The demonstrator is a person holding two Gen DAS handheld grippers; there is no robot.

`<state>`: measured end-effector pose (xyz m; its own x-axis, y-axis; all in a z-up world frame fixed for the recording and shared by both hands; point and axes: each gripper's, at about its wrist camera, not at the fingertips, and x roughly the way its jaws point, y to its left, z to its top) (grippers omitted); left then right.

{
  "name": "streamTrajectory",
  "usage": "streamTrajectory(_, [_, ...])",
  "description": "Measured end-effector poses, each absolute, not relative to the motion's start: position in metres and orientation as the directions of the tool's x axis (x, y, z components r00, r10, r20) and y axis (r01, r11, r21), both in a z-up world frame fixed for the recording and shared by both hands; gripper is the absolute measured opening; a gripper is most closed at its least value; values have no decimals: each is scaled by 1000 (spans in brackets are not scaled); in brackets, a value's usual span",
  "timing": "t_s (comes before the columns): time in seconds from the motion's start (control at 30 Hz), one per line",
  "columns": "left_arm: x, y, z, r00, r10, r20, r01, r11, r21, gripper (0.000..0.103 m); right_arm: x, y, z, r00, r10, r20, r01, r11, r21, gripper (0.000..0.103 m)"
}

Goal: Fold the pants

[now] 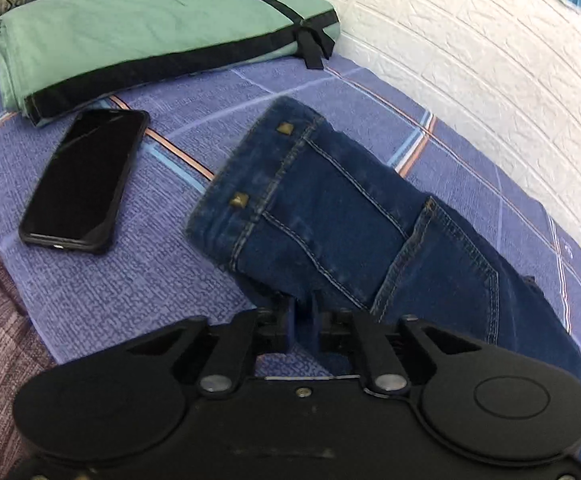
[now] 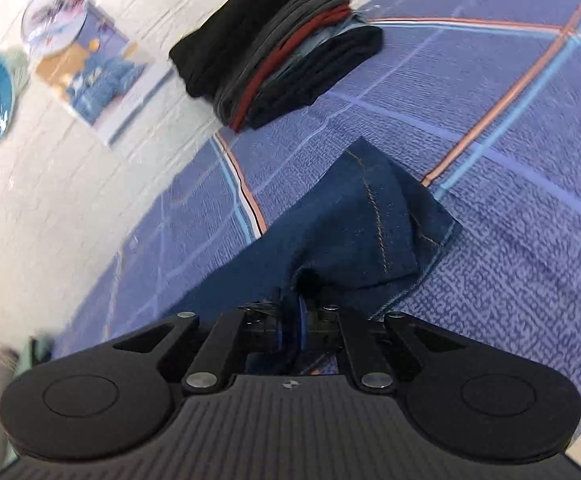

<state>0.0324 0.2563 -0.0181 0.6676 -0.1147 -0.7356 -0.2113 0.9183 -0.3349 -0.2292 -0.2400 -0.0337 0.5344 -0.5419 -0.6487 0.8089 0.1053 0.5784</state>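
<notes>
Dark blue jeans (image 1: 330,216) lie on a blue patterned bedsheet (image 1: 130,288). In the left wrist view I see the waistband end with two brass studs and a back pocket. My left gripper (image 1: 302,320) is shut on the near edge of the denim there. In the right wrist view the hem end of the jeans (image 2: 362,224) is bunched and lifted slightly. My right gripper (image 2: 300,316) is shut on that cloth. The fingertips of both grippers are buried in the fabric.
A black phone (image 1: 86,180) lies on the sheet left of the waistband. A folded green cloth with black trim (image 1: 150,40) sits behind it. A stack of folded dark clothes (image 2: 278,48) stands by the white brick wall (image 2: 90,200).
</notes>
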Motion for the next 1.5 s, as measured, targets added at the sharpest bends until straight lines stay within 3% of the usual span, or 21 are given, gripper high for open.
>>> streamTrajectory(0.03, [32, 259, -16, 672, -101, -733, -221, 918, -329, 25, -229, -241, -32, 524, -550, -650, 817, 111, 566, 29])
streamTrajectory(0.23, [27, 268, -10, 675, -63, -735, -256, 915, -314, 36, -231, -243, -35, 519, -562, -644, 814, 97, 572, 36])
streamTrajectory(0.47, [18, 265, 24, 729, 15, -684, -252, 935, -249, 36, -235, -242, -25, 490, -602, -630, 832, 110, 543, 38])
streamTrajectory(0.73, [29, 234, 41, 745, -9, -667, -164, 967, -196, 40, -253, -231, -26, 412, -649, -639, 851, 24, 524, 40])
streamTrajectory(0.8, [33, 227, 37, 736, -23, -677, -149, 970, -195, 40, -255, -223, -16, 334, -702, -630, 887, 9, 461, 42])
streamTrajectory(0.9, [39, 219, 31, 729, -45, -683, -117, 975, -189, 40, -261, -215, -1, 208, -778, -593, 935, -21, 355, 53])
streamTrajectory(1.0, [49, 206, 27, 719, -70, -691, -82, 979, -184, 39, -265, -222, 1, 245, -772, -586, 926, 8, 377, 56])
streamTrajectory(1.17, [64, 179, 22, 725, -124, -677, 37, 989, -141, 39, -248, -247, -10, 277, -743, -610, 938, 71, 339, 85])
streamTrajectory(1.3, [83, 154, 11, 713, -150, -684, 123, 988, -88, 39, -234, -263, -21, 310, -692, -652, 938, 110, 329, 85])
streamTrajectory(1.37, [101, 148, -2, 694, -120, -710, 102, 992, -68, 39, -228, -264, -21, 291, -690, -663, 951, 133, 279, 62])
streamTrajectory(1.5, [123, 151, -18, 673, -118, -730, 82, 993, -85, 42, -228, -272, -24, 280, -674, -684, 957, 145, 250, 52])
